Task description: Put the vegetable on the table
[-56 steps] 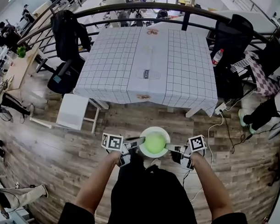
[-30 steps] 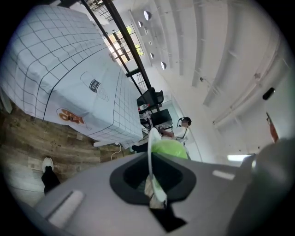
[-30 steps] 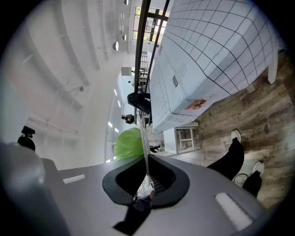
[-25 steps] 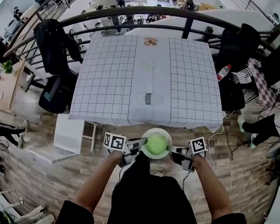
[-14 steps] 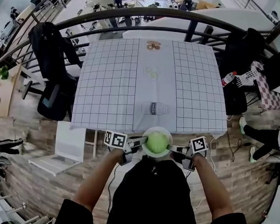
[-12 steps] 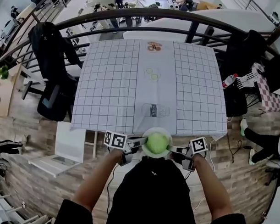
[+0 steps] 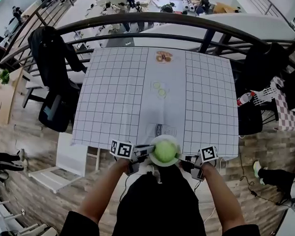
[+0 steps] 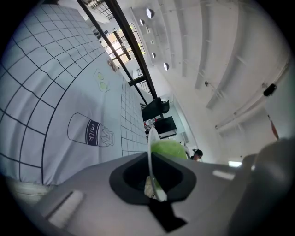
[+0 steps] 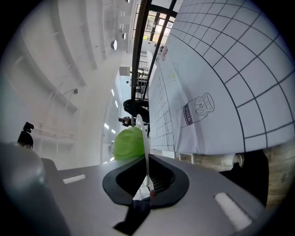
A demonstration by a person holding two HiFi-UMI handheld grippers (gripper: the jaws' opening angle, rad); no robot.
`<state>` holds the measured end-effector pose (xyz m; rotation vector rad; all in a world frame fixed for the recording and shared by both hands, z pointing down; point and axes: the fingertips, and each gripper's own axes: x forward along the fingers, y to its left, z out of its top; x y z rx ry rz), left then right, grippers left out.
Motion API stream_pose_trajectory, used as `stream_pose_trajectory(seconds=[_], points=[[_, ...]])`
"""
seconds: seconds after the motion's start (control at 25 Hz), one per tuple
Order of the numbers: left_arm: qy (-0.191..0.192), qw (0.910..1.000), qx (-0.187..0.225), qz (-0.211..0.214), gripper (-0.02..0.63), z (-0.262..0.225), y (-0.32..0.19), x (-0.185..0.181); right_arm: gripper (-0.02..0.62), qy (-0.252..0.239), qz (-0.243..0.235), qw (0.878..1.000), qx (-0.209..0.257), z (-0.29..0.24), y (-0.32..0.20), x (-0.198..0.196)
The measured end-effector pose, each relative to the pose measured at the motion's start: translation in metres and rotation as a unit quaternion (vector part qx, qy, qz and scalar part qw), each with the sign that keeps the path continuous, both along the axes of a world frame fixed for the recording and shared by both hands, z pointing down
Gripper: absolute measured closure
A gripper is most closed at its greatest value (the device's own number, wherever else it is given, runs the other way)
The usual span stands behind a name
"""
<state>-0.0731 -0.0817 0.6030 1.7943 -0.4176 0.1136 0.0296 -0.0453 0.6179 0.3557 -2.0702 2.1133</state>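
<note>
The worktop [image 7: 119,99] lies open ahead of me from near edge to far edge, and the marks on its cloth are flat prints. My left tongs [image 7: 147,149] and right tongs [image 7: 181,156] are both clamped on the plate [image 7: 162,137], right over the near edge. A jacket-draped chair [image 7: 55,54] stands along the left edge and a black chair [image 7: 258,70] off the right edge. A white stool [image 7: 71,153] sits by the near left corner, and a curved railing [image 7: 156,17] runs behind the far edge.

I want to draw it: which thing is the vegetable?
Find the big table with the checked cloth. At its near edge the left gripper and right gripper hold a white plate. The vegetable is the bright green ball on it.
</note>
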Motion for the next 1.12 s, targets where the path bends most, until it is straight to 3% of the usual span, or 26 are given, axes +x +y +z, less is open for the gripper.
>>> stream_pose_trajectory(seconds=[0.6,0.88,1.12], points=[[0.006,0.9992,-0.011,-0.037,0.586,0.037,-0.073,0.017,0.592,-0.027,-0.022,0.999,-0.016,0.030,-0.084,0.014],[0.019,0.9978,-0.030,-0.056,0.591,0.089,-0.100,0.007,0.592,-0.005,-0.015,1.000,-0.013,0.078,-0.109,0.005],[0.003,0.9976,-0.029,-0.063,0.589,0.108,-0.109,0.011,0.591,-0.002,-0.018,0.999,-0.032,0.097,-0.119,0.009]])
